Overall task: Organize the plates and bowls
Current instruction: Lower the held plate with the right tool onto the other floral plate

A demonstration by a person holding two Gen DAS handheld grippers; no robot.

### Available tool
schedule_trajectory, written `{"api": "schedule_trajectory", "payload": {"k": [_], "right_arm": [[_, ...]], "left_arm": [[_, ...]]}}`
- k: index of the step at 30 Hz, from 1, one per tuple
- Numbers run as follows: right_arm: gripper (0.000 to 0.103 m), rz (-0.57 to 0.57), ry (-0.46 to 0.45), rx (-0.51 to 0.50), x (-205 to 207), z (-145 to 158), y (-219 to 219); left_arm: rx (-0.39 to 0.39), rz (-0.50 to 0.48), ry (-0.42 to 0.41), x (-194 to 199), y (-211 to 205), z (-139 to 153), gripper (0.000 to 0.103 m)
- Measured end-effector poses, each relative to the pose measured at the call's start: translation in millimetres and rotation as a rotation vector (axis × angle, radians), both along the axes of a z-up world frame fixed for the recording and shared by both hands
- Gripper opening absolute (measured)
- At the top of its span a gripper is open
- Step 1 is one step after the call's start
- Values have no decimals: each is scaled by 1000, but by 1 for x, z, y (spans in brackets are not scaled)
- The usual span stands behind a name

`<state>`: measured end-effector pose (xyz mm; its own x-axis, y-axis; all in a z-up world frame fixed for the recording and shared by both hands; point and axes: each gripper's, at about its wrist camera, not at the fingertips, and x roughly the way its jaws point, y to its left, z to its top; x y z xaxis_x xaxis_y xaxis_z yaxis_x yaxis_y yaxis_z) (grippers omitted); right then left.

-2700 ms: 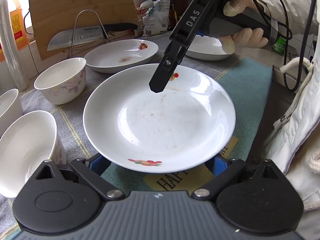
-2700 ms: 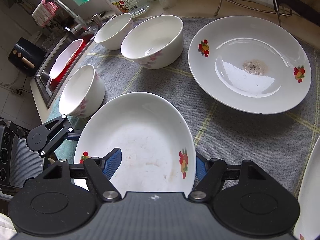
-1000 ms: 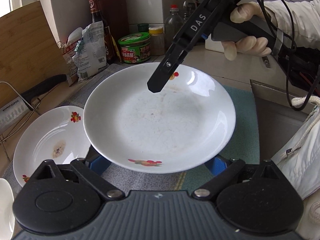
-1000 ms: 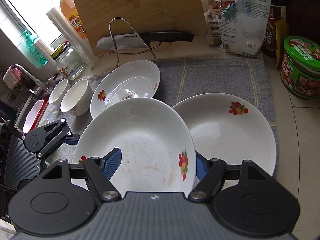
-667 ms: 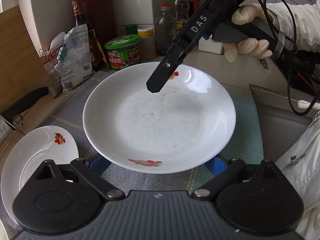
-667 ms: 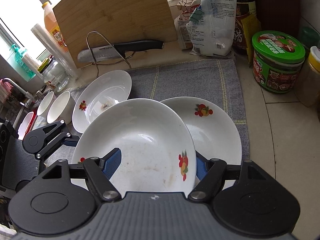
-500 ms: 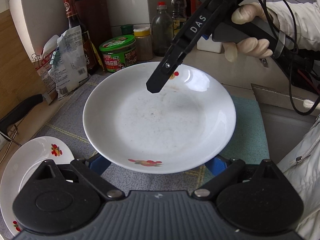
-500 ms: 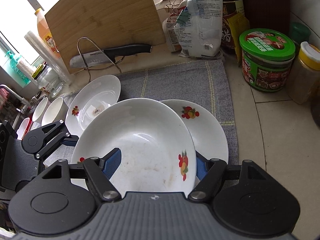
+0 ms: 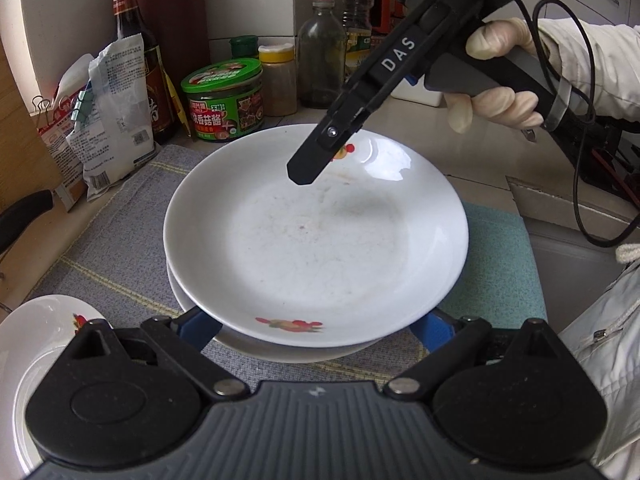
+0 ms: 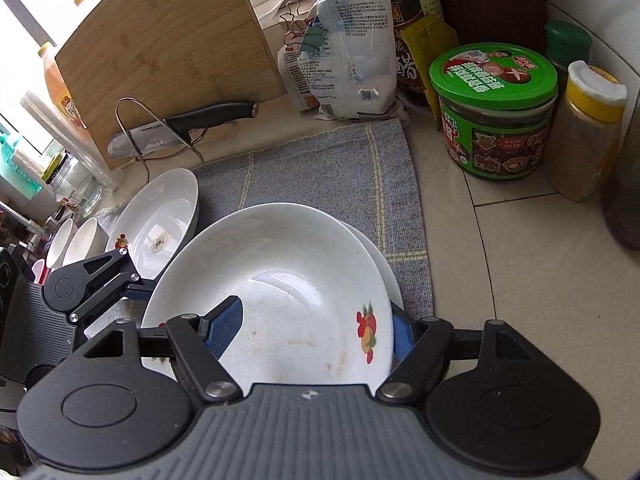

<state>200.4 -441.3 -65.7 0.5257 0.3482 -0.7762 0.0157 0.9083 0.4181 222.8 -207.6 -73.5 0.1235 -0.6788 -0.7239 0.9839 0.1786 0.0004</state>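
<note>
Held plate point(image 9: 316, 248): white, fruit motif at rim, faint smears inside. It sits directly over a second plate point(image 9: 280, 354), whose rim shows under its near and left edges; whether the two touch cannot be told. Both are over the grey-blue mat point(image 9: 116, 248) on the bench point(image 10: 520, 264).

Left tool point(image 9: 316, 326): spread wide, blue pads on either side of the plate's near edge, carrying it. Right tool point(image 10: 318, 330): one pad inside the bowl of the plate, one outside the rim, pinching the wall. A gloved hand point(image 9: 496, 80) holds the right tool's handle.

Count: three plates, the third point(image 10: 158, 224) off to the left on the mat with a speck of residue. Two bowls point(image 10: 74, 242) beyond it in the right wrist view.

Behind: one green-lidded jar point(image 10: 494, 108), one yellow-capped shaker point(image 10: 588, 128), one bag point(image 10: 348, 44), one cutting board point(image 10: 160, 52), one knife point(image 10: 180, 128) on a wire rack.

Change from a second ago: the held plate was beside the second plate with much of that plate exposed; now it covers nearly all of it. The bottles and jar have come closer.
</note>
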Motion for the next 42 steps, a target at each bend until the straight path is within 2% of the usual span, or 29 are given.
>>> {"api": "schedule_trajectory", "payload": {"k": [7, 27, 31, 36, 42], "right_arm": [[80, -8, 0, 18, 0, -1, -3], [82, -4, 7, -32, 2, 2, 3], [82, 11, 13, -49, 4, 0, 10], [82, 41, 13, -55, 9, -1, 19], [82, 60, 26, -75, 16, -4, 29]], "left_arm": [[26, -21, 20, 5, -4, -1, 98], [96, -52, 60, 5, -10, 4, 98], [85, -39, 81, 1, -5, 7, 98], [99, -16, 64, -2, 2, 8, 99], [97, 43, 115, 6, 6, 4, 99]]}}
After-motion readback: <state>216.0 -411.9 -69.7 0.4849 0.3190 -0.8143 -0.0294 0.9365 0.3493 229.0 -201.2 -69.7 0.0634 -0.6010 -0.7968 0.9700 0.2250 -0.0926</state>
